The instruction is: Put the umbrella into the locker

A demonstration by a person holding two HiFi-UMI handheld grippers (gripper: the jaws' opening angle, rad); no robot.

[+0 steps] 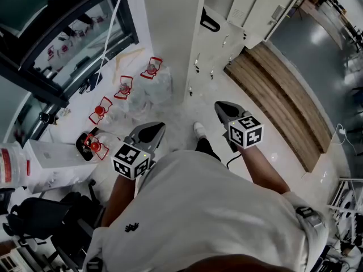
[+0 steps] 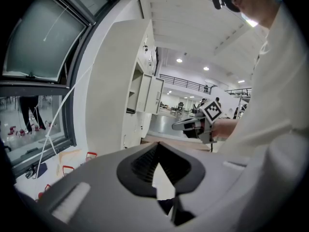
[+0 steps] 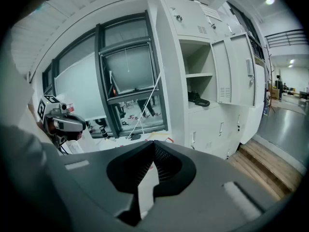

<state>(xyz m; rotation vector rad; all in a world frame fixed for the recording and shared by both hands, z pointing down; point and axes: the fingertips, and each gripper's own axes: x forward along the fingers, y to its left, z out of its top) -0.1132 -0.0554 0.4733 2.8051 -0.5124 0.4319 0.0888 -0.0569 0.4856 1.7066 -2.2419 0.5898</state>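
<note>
In the open locker (image 3: pixel 236 66) at far right, the umbrella (image 3: pixel 198 99) lies on a shelf. Red-framed things (image 1: pixel 123 87) litter the left floor. The left gripper (image 1: pixel 155 128) and right gripper (image 1: pixel 222 107) are closed, empty.

The person's white shirt (image 1: pixel 210 208) fills the lower middle of the head view and hides the legs and the floor under it. Only one shoe (image 1: pixel 198 130) shows past it. Both hands lie out of sight under the marker cubes of the left tongs (image 1: pixel 154 128) and right tongs (image 1: pixel 221 106). The locker (image 1: pixel 170 38) is cut off by the top edge. On its shelf, at centre right of the right gripper view, a dark object (image 3: pixel 199 100) is too small to identify. The red-framed things (image 1: pixel 123 87) on the floor at upper left are also too small to tell. A white bucket (image 1: pixel 12 164) is cut by the left edge. Distant figures (image 2: pixel 216 100) at centre right of the left gripper view are only specks.
</note>
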